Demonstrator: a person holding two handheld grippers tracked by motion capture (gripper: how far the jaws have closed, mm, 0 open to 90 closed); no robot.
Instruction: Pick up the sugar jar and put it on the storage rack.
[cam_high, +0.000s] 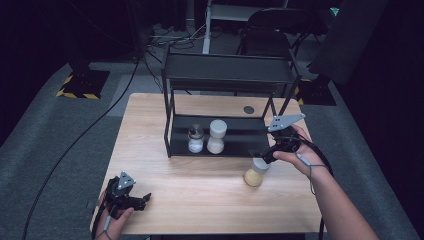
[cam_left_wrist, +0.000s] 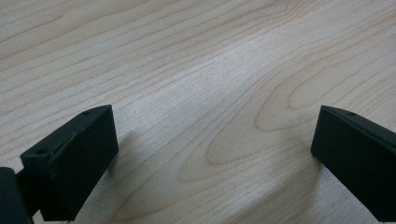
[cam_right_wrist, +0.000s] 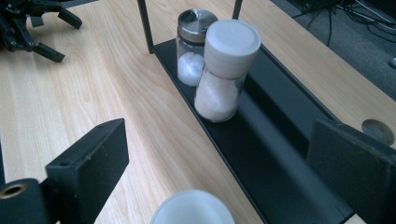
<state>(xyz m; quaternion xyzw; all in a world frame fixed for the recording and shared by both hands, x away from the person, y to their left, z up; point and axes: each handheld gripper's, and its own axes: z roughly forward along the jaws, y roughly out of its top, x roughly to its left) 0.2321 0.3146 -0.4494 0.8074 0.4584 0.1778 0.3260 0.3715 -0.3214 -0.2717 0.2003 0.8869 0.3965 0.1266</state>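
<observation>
A jar of yellow powder (cam_high: 255, 173) with a pale lid stands on the wooden table (cam_high: 200, 200) in front of the black rack (cam_high: 227, 75). My right gripper (cam_high: 259, 155) hovers at its lid, held from the right. In the right gripper view the jaws (cam_right_wrist: 219, 130) are wide apart, and the pale lid (cam_right_wrist: 192, 211) sits low between them, untouched. On the rack's lower shelf (cam_right_wrist: 280, 154) stand a metal-lidded jar (cam_right_wrist: 194, 44) and a white-lidded jar (cam_right_wrist: 224, 70), both with white grains. My left gripper (cam_high: 144, 201) rests open at the table's front left over bare wood (cam_left_wrist: 215, 116).
The rack's upright posts (cam_right_wrist: 144, 25) flank the two jars, and a top shelf spans above them. A small grey disc (cam_high: 248, 109) lies on the table behind the rack. Cables trail over the grey floor (cam_high: 75, 135), and a chair stands at the back.
</observation>
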